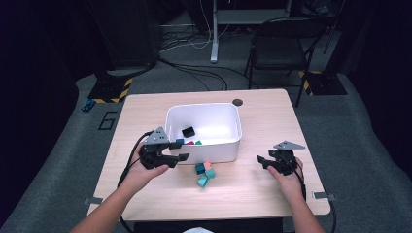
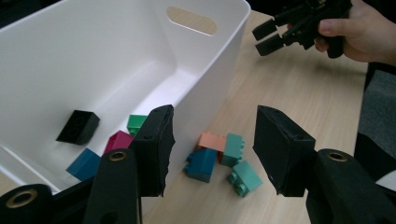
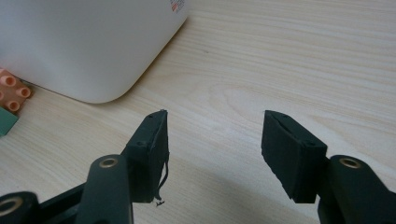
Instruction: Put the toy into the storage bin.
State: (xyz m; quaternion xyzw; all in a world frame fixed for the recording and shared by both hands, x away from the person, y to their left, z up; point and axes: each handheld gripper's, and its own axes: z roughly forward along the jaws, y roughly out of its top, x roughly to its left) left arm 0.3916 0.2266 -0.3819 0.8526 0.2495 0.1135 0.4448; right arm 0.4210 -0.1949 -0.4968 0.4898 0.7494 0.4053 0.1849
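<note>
Left gripper (image 2: 212, 149) fingers wide open, empty, above bin near wall (image 2: 205, 93). Loose bricks (image 1: 204, 173) clustered on worktop (image 1: 272, 189) just beside bin. Right gripper (image 3: 212, 154) open, empty, well apart. Risks: finger clips bin wall; tight cluster means two bricks pinched together, one slips.
</note>
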